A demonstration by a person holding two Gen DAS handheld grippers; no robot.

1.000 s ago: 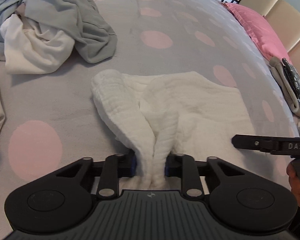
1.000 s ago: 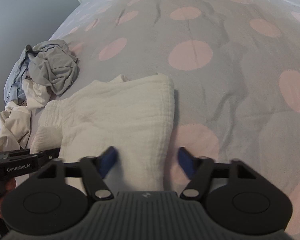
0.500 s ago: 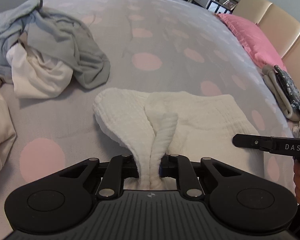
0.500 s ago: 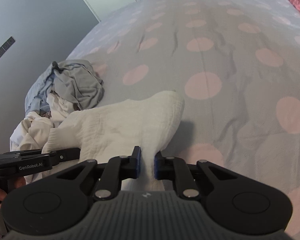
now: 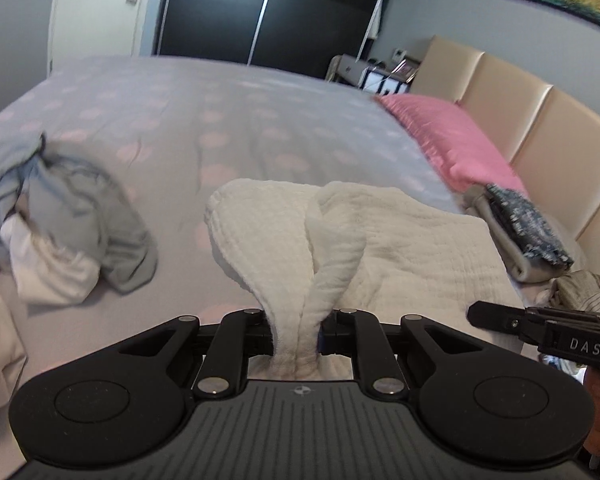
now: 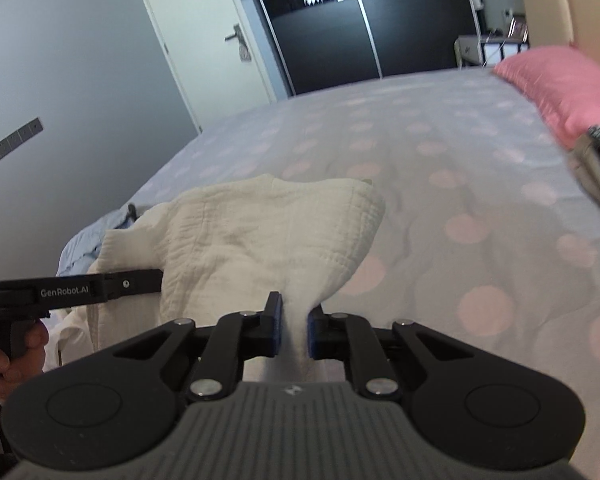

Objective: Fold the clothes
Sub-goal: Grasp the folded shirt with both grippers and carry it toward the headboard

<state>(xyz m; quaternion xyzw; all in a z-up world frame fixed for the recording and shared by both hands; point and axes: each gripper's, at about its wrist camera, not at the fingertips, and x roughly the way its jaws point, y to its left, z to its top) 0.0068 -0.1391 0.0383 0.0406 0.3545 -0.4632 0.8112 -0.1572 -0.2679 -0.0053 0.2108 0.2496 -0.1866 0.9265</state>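
Observation:
A cream crinkled cloth [image 5: 400, 240] hangs lifted above the polka-dot bed, held at two edges. My left gripper [image 5: 296, 340] is shut on a bunched near edge of it. In the right wrist view the same cloth [image 6: 260, 232] sags between the tools, and my right gripper [image 6: 293, 326] is shut on its other near edge. The right tool's finger [image 5: 540, 324] shows at the right of the left wrist view. The left tool's finger [image 6: 100, 286], with a hand on its handle, shows at the left of the right wrist view.
A heap of grey, blue and white clothes [image 5: 68, 224] lies on the bed at the left. Folded garments [image 5: 528, 236] are stacked by the pink pillow [image 5: 452, 140] and beige headboard [image 5: 540, 120]. The grey spotted bedspread [image 6: 460, 184] stretches beyond, toward a door and dark wardrobe.
The right gripper closed on the cloth's edge. Both grippers then rose and tilted up, lifting the cloth off the bed, so the room now shows.

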